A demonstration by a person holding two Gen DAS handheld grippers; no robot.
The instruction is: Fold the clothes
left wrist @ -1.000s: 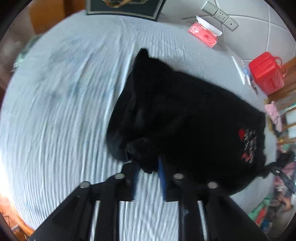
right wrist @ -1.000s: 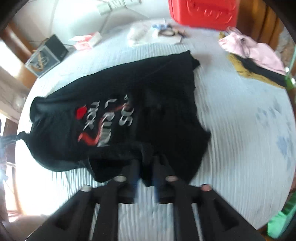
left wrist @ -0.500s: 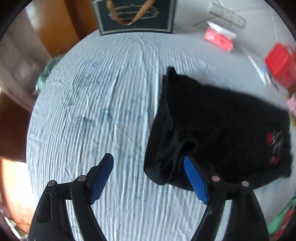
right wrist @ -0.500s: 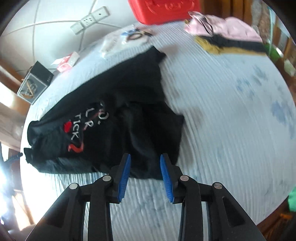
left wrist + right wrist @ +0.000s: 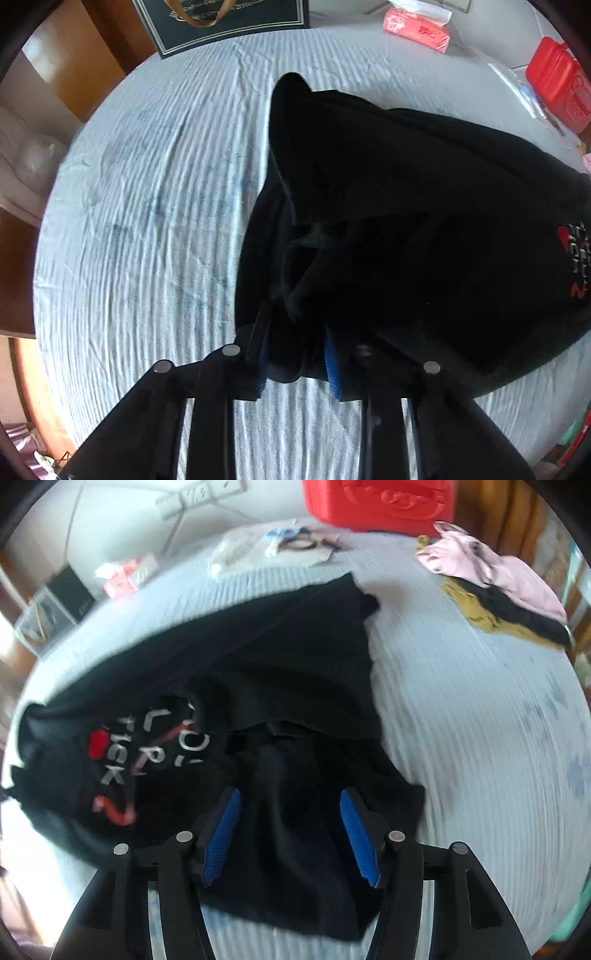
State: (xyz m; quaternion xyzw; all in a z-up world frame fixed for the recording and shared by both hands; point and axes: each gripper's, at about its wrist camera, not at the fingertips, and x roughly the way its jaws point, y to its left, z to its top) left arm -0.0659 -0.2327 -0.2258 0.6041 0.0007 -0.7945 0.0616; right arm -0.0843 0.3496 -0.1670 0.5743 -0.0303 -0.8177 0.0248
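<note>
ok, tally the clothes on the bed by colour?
Black: 2, shirt and garment in the far pile
Pink: 1, top
Mustard: 1, piece
Total: 4

Pale striped bedsheet [image 5: 155,206], wooden furniture [image 5: 99,51] behind

One black cotton T-shirt with red-and-white lettering [image 5: 266,686], one red plastic box [image 5: 376,502], one red tissue pack [image 5: 417,29], one white power strip [image 5: 199,494], one dark framed gift bag [image 5: 221,22], one pink garment [image 5: 491,568], one mustard-and-black clothes heap [image 5: 491,616], two black grippers with blue pads, left [image 5: 295,354] and right [image 5: 291,834], one pale blue ribbed bedsheet [image 5: 147,221]
</note>
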